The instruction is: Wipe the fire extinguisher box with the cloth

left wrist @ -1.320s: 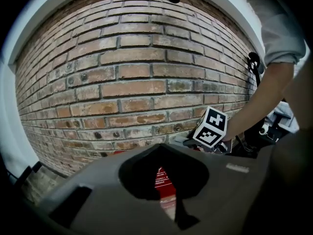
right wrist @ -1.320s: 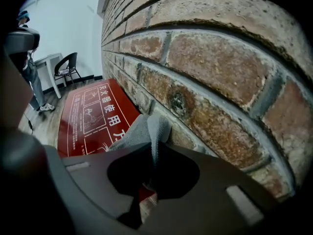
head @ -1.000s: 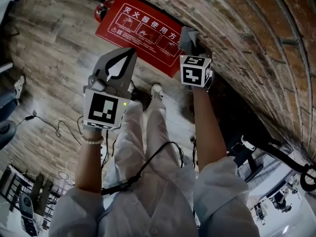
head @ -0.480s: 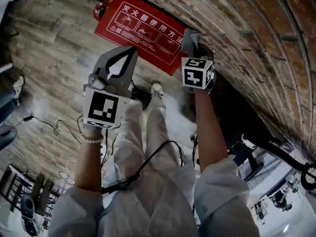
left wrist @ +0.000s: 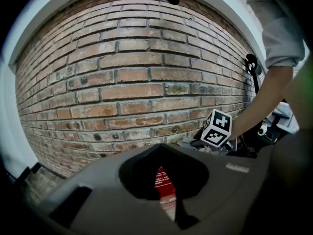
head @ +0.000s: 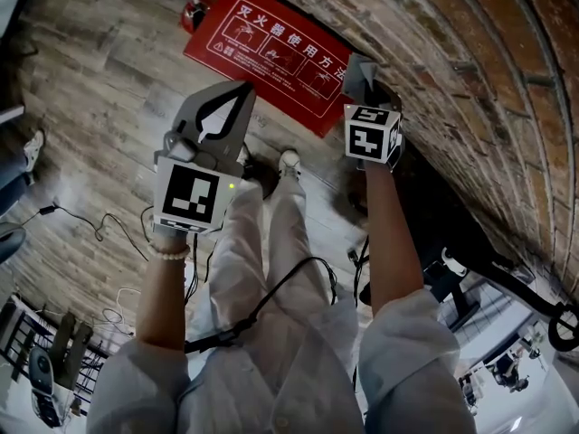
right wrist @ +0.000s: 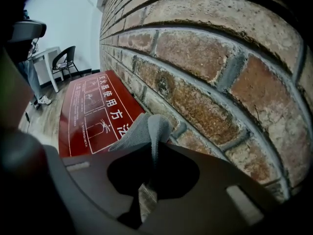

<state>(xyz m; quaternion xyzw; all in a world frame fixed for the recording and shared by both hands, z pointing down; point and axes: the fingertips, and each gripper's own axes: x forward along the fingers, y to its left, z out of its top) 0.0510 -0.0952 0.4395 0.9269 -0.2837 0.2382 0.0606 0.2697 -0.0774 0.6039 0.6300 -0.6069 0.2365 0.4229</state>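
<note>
The red fire extinguisher box [head: 271, 57] lies on the wooden floor against the brick wall, its white-lettered top [right wrist: 93, 111] facing up. A grey cloth [right wrist: 144, 131] is pinched in my right gripper [head: 362, 75], which is shut on it and hangs over the box's right end next to the wall. My left gripper [head: 222, 116] is shut with nothing in it, held in the air nearer the person than the box. Between its jaws a sliver of the red box [left wrist: 163, 182] shows.
The brick wall [head: 470, 80] curves along the top and right. A red extinguisher [head: 192, 9] lies at the box's far end. The person's shoes [head: 288, 163] stand just below the box. Cables [head: 99, 229] trail on the floor at left; a table and chair [right wrist: 61, 60] stand far off.
My right gripper with the cloth has drifted slightly right and down along the box's right end. The left gripper has hardly moved.
</note>
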